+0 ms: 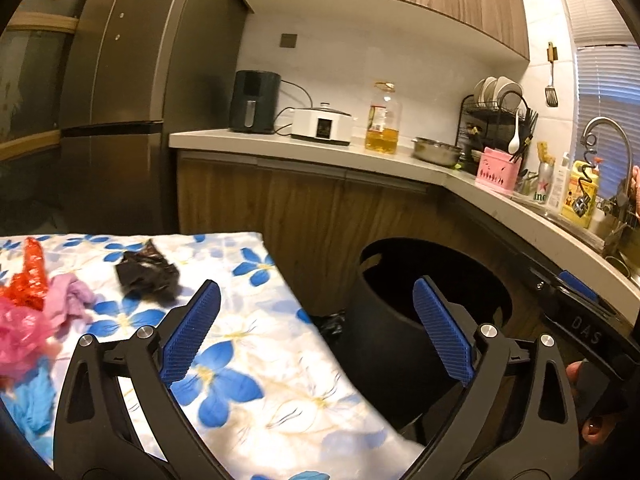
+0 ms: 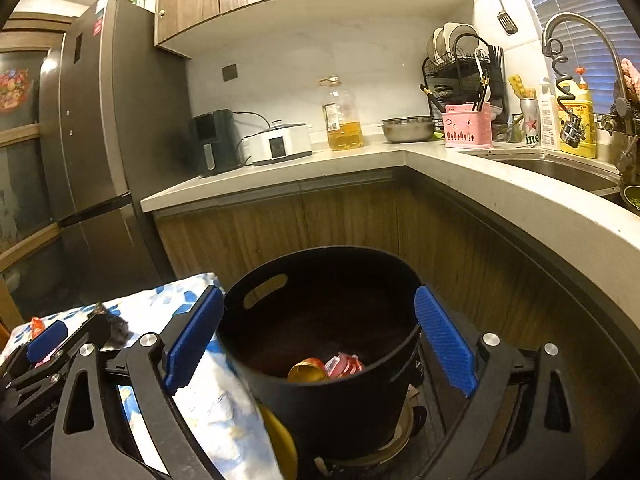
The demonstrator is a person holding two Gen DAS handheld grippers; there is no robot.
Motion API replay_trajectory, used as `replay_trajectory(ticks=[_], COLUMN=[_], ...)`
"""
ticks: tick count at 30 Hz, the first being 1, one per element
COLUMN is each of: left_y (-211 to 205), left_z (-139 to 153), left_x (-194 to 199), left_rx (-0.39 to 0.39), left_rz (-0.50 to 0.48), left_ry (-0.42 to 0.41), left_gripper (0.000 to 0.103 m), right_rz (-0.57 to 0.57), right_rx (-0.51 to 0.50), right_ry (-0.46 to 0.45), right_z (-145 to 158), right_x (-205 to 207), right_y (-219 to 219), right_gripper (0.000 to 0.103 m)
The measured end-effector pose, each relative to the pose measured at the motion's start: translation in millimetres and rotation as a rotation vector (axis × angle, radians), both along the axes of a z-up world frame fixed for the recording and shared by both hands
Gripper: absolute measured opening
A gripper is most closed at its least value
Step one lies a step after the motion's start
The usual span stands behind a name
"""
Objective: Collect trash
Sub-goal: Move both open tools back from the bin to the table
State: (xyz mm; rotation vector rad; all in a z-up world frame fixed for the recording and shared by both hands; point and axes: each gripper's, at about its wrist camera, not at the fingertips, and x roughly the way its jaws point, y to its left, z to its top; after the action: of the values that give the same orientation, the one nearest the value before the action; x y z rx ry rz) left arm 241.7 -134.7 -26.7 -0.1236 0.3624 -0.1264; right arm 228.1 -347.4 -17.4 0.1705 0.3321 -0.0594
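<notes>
1. The left gripper stands wide, its blue pads apart with nothing between them; it hangs over the right edge of the flowered tablecloth, at lower centre of the left wrist view
2. The right gripper also stands wide and grips nothing; its two pads sit on either side of the black bin at lower centre of the right wrist view, and I cannot tell whether they touch its wall
3. One black bin, with one slot handle showing in its rim; inside lie two pieces of trash: one gold-coloured wrapper and one pink-red wrapper, touching
4. On the tablecloth at left of the left wrist view lie five more pieces: one crumpled black bag, one red wrapper, one lilac glove, one pink bag and one blue piece, blurred
5. On the counter behind: one oil bottle, one air fryer, one white cooker, one steel bowl
</notes>
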Motion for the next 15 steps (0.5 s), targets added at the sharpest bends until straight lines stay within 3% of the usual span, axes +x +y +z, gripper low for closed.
replay_trajectory(ticks=[8,15], left_y=[25.5,62.0], left_z=[-0.1,-7.2], left_x=[-43.9,-85.1], left_rx=[-0.007,0.002], left_rz=[0.032,0.124], left_ry=[-0.008,-0.017], left_gripper=[0.097,0.097], right_rz=[0.024,0.066], right_rx=[-0.002,0.000], right_ry=[-0.013,-0.032], right_z=[-0.4,-1.4], right_x=[-32.1,-55.0], right_y=[17.2,43.1], right_gripper=[0.093,0.093])
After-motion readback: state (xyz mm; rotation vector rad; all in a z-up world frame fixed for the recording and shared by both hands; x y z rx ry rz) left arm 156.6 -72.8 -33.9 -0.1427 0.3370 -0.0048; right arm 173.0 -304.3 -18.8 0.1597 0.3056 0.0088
